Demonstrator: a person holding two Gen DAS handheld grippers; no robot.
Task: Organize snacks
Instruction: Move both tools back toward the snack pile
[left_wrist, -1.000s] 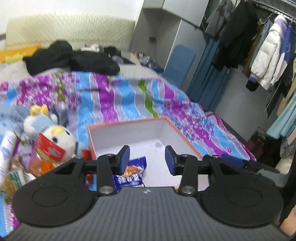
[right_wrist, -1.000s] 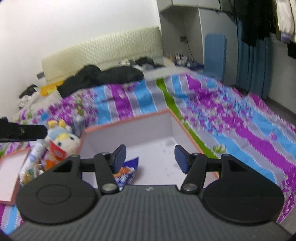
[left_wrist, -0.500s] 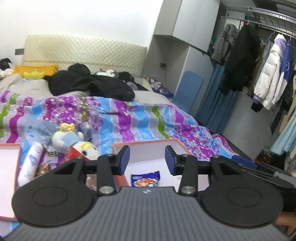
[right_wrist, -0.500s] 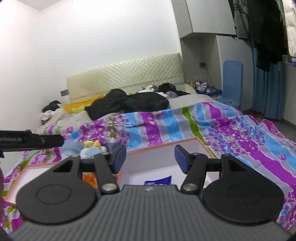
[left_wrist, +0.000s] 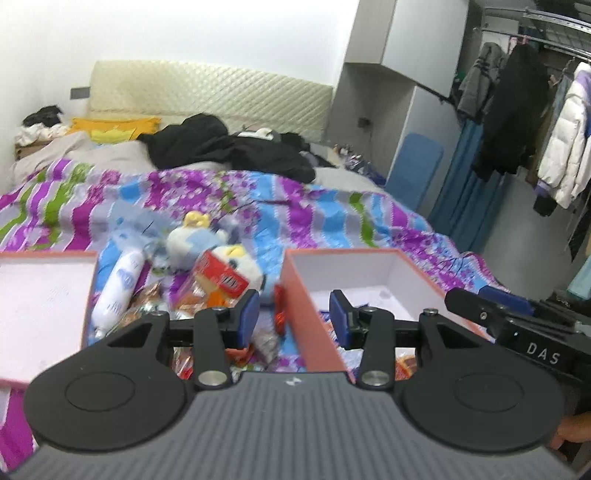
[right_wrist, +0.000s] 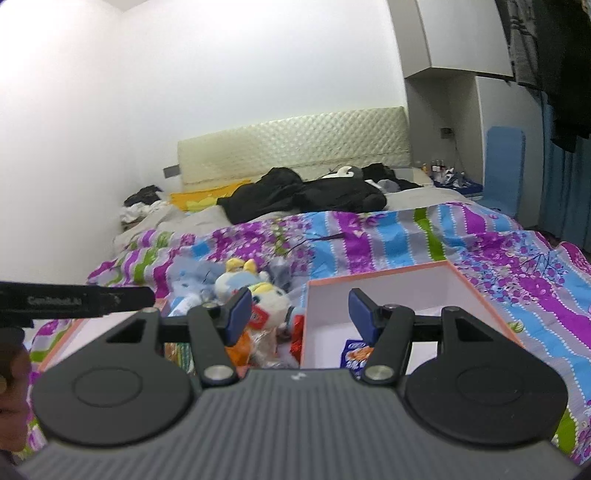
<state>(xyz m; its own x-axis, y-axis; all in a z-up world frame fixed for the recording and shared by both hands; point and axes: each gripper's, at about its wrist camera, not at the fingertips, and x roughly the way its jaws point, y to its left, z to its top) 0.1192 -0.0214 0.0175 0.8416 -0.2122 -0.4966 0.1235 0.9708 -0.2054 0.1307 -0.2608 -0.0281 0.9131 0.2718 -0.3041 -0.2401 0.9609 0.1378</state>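
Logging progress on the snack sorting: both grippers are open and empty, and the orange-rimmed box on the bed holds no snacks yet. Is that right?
Not quite. The orange-rimmed box already holds a blue snack packet, plain in the right wrist view. The rest stands: the left gripper and right gripper are both open and empty.

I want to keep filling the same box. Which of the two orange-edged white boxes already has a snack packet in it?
The deep orange-walled box to the right of the snack pile: a blue snack packet lies on its floor. The shallow orange-rimmed tray on the left shows only bare white.
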